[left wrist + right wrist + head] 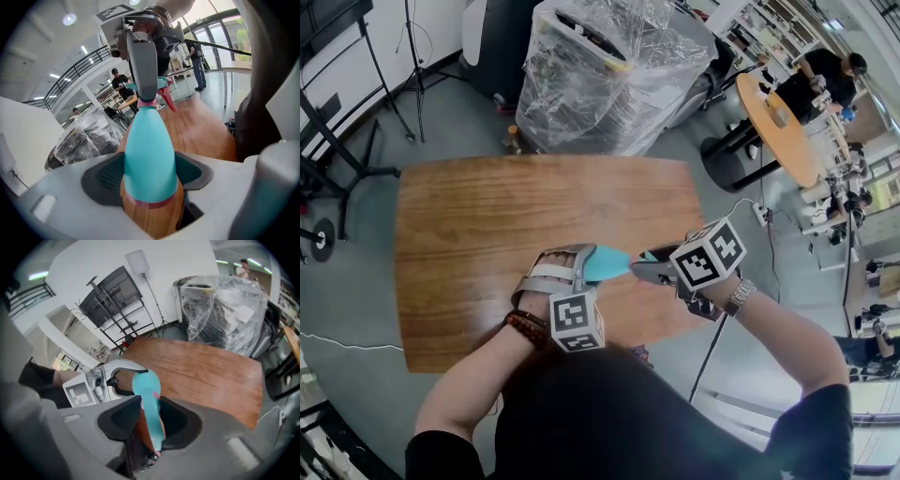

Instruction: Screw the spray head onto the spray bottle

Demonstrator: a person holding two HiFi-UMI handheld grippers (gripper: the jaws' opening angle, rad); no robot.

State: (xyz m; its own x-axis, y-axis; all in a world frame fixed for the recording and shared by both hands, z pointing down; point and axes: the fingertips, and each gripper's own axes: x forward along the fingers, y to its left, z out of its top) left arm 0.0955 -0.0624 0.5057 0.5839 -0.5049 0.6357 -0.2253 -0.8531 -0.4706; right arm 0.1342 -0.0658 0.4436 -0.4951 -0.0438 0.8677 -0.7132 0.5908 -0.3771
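Over table (478,234), spray bottle (602,264) level, left tongs (150,174) clamp it, right tongs (149,423) seemingly head (152,409)

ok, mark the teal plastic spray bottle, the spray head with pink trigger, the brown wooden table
spray bottle (149,159), left gripper view, mid body
spray head (168,100), left gripper view, pink trigger
table (534,206), head view, bare top

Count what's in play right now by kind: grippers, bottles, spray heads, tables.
grippers: 2 (left gripper, right gripper)
spray bottle: 1
spray head: 1
table: 1
total: 5
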